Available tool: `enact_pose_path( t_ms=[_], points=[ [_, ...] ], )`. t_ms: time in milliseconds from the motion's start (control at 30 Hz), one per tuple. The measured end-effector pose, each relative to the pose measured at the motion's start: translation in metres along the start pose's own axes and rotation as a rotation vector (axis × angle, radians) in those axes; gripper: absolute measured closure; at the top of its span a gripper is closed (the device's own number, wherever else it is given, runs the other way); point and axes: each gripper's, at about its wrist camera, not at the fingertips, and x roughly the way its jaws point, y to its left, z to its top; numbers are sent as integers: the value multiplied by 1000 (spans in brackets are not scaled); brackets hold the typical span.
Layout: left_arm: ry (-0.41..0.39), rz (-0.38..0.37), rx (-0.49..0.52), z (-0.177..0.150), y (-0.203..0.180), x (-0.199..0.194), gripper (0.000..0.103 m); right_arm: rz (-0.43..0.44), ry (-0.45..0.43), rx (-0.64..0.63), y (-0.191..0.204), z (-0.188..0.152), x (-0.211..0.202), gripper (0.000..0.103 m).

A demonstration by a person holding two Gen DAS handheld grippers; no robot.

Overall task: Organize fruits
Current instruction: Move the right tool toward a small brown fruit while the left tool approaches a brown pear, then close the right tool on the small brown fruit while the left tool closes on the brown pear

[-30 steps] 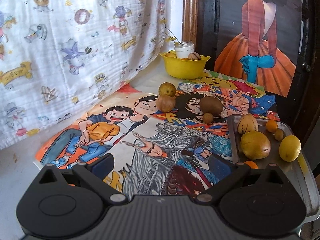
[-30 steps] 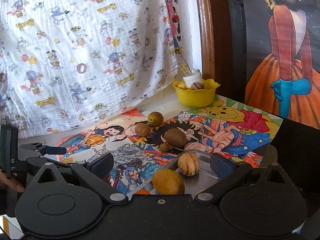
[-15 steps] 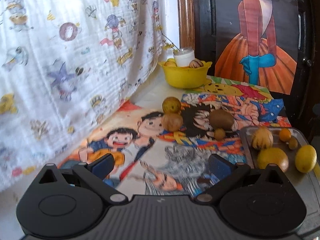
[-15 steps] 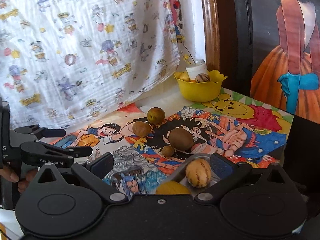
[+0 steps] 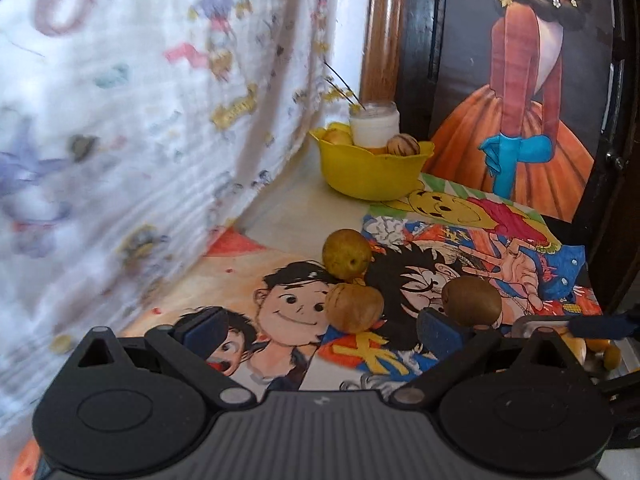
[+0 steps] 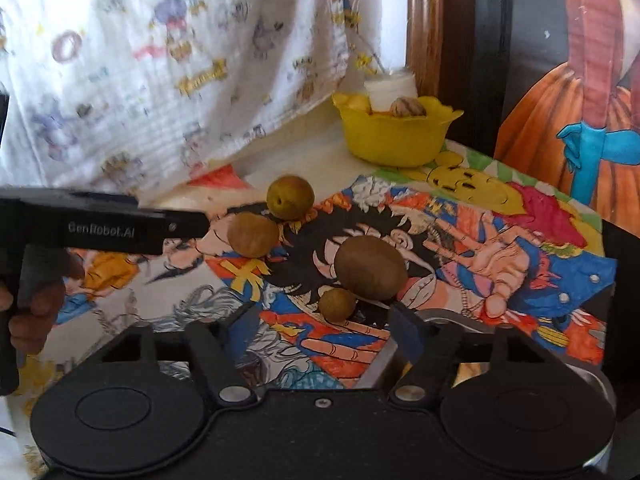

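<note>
Fruits (image 6: 370,267) lie ahead of closing, empty right hand-held gripper (image 6: 326,330); left hand-held gripper (image 5: 320,330) released.

The bowl (image 6: 394,136) is glossy yellow plastic. The curtain (image 6: 168,64) is crinkled white printed cloth. The posters (image 6: 472,240) are matt paper. The post (image 5: 382,28) is polished wood; the tray (image 6: 438,318) is dull metal; the grippers' housing (image 5: 316,432) is matt ribbed plastic.

Bright daylight, fisheye warp at edges, curtain (image 5: 120,140) motion-blurred
</note>
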Motion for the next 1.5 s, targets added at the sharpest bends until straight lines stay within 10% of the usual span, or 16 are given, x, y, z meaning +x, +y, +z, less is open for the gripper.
enact_pose_path(
  t_ms=[500, 867, 1500],
  points=[
    [57, -56, 31, -2, -8, 70, 12, 24, 40, -1, -10, 0, 49, 54],
    [78, -69, 19, -3, -14, 88, 49, 12, 81, -41, -3, 4, 59, 60],
    [77, -90, 5, -13, -18, 72, 52, 0, 102, -56, -2, 4, 65, 75]
  ],
)
